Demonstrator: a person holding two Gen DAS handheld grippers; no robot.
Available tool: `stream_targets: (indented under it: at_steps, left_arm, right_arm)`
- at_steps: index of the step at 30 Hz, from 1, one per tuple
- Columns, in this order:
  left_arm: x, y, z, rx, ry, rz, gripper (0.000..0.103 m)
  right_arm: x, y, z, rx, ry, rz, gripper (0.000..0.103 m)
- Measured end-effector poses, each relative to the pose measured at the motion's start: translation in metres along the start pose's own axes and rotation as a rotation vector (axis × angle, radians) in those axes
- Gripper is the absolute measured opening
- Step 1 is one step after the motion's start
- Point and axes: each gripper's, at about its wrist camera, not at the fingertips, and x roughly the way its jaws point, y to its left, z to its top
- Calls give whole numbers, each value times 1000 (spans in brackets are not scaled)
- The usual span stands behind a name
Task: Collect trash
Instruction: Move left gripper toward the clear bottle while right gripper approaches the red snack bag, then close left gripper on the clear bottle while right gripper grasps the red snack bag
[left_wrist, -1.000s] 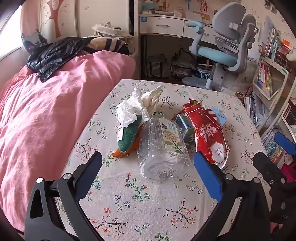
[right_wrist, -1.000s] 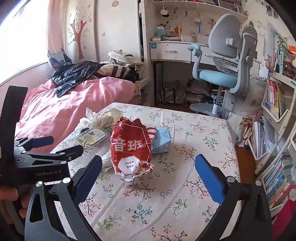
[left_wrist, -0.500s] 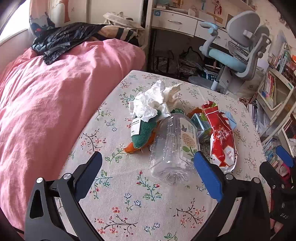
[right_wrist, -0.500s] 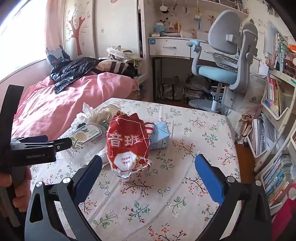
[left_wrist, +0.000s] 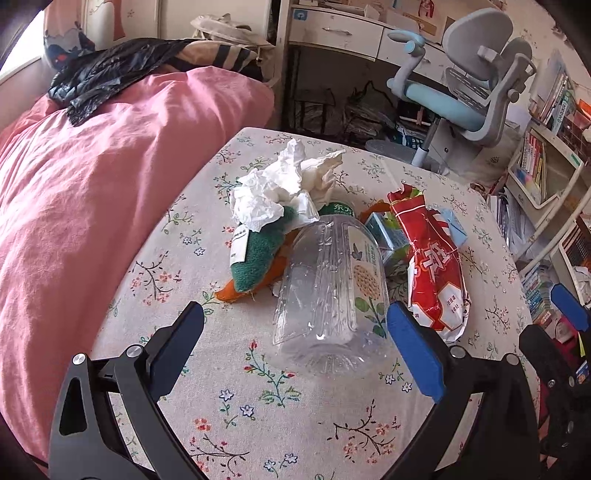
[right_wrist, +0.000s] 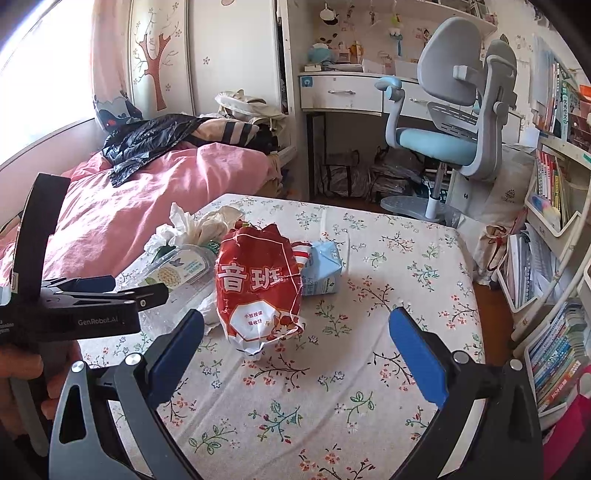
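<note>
While left gripper (left_wrist: 295, 347) hung wide apart, empty, before clear bottle (left_wrist: 332, 280) at 12 o'clock, right gripper (right_wrist: 295, 347) gaped empty, red snack bag (right_wrist: 258, 291) at 11. Risk: thin bottle could buckle, roll under pinch, nudging tissue (left_wrist: 284, 188) and carton (right_wrist: 321, 269) off floral table (right_wrist: 369, 369).

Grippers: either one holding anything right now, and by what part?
Nothing is held. The left gripper is open in front of the plastic bottle; the right gripper is open in front of the red snack bag, touching neither.
</note>
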Motion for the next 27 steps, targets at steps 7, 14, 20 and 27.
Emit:
stream_targets:
  at_steps: [7,14,20,27]
  left_arm:
    - [6,1,-2,-24,20,-88,71]
    - [1,2,-11,1,42,-128,68]
    - [-14,14,-30,32,120,-168,69]
    - [-11,23,-25,-31,98,-164,81]
  right_arm:
    - [6,9,-4,-47,20,-16,97]
    - [10,11,-7,-82,33,-34,97]
    - [10,14,-9,-99,40,-48,97]
    - [5,14,-8,-107,27,-38,97]
